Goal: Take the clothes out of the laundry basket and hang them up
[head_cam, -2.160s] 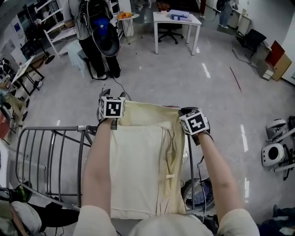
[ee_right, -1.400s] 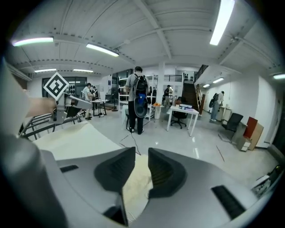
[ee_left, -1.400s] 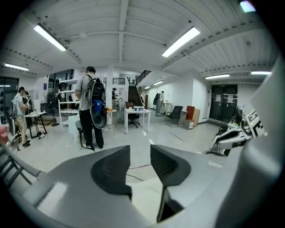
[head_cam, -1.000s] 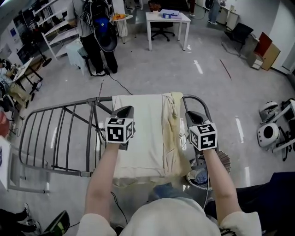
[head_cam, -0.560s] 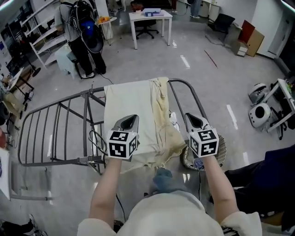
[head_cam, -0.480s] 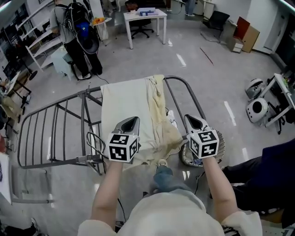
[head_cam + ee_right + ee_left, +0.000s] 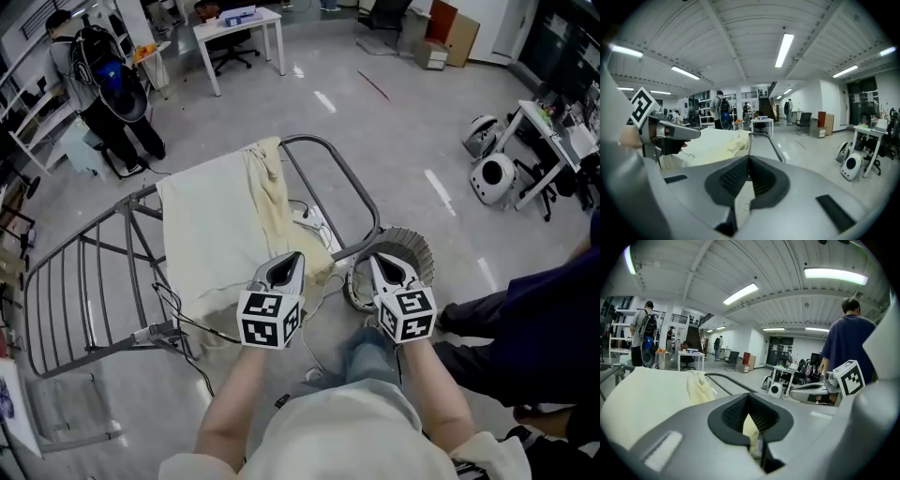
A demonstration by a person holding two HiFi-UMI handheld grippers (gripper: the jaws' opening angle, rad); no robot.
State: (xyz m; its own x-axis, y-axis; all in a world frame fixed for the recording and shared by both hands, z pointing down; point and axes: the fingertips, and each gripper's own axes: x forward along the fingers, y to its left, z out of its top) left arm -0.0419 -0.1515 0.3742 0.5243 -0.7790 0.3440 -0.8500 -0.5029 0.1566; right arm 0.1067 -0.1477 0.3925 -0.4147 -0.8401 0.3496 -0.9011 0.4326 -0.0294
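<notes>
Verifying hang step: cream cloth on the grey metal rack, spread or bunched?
Mostly spread: the cream cloth lies flat across the grey metal rack; one edge is bunched.

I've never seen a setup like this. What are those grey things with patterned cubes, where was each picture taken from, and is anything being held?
There is no robot: a person holds a two-jaw gripper in each hand, and the patterned cubes belong to them. One picture comes from a camera on the person's head, looking down at the left gripper and right gripper. The other two come from cameras riding on each gripper, looking along its jaws. Both pairs of jaws are closed, and neither seems to hold anything. Ahead stands a metal drying rack with a cream cloth draped over it; a round laundry basket sits on the floor beside it.
</notes>
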